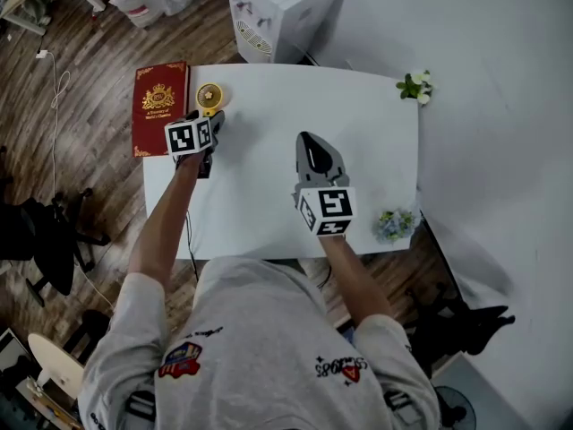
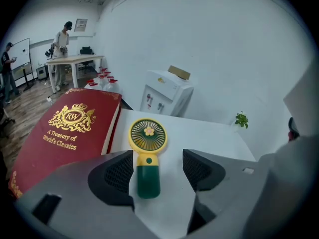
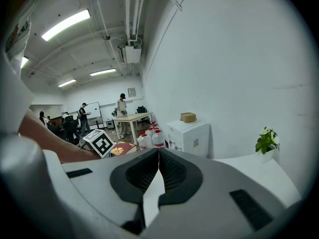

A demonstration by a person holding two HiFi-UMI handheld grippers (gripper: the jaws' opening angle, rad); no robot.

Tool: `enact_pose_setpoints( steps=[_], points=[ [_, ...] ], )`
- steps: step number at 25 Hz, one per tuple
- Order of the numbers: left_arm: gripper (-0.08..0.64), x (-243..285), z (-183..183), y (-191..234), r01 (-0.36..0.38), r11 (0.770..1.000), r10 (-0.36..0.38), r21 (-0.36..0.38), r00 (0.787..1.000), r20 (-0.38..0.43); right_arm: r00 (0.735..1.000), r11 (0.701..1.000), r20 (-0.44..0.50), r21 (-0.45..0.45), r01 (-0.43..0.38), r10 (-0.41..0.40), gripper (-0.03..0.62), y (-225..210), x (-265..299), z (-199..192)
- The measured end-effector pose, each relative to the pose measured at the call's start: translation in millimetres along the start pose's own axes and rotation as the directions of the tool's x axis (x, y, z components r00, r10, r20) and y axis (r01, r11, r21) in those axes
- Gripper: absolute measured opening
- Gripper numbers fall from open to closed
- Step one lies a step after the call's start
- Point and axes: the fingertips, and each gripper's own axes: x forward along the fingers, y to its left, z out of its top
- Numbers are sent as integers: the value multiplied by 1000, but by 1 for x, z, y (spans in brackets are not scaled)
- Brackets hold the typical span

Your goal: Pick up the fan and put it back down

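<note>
Seen from the head view, the person stretches both bare forearms forward from grey short sleeves. The left arm (image 1: 166, 227) reaches further, angled up and slightly right, and holds the left grey plastic hand-held gripper (image 1: 214, 117) with its black-and-white marker cube (image 1: 190, 136) on top. In the left gripper view its two dark-padded jaws stand wide apart. The right arm (image 1: 352, 276) holds the right grey hand-held gripper (image 1: 308, 139) nearer the body; its jaws are pressed together.
</note>
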Motion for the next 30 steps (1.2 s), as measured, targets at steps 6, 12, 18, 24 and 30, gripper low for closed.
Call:
enact_pose_setpoints(
  steps=[6,12,18,24,30],
  points=[
    [307,16,0,8,-55,998,55,-14,998,-35,1000,1000,-3,9,18,-18,-8,-9,-5,-4],
    [301,32,-5,14,-103,995,103,-1,991,-84,999,999,-10,18,35,-35,-8,-16,-8,-8],
    [295,42,-13,16,-142,989,146,39,980,-136,998,998,-17,29,54,-54,-8,-24,-14,-14],
    [202,41,-13,24,-187,980,194,65,973,-125,998,997,-22,38,66,-65,-9,-27,-18,-18],
    [178,41,-14,24,-187,981,193,58,972,-132,998,997,-27,51,66,-65,-9,-26,-21,-23]
  ],
)
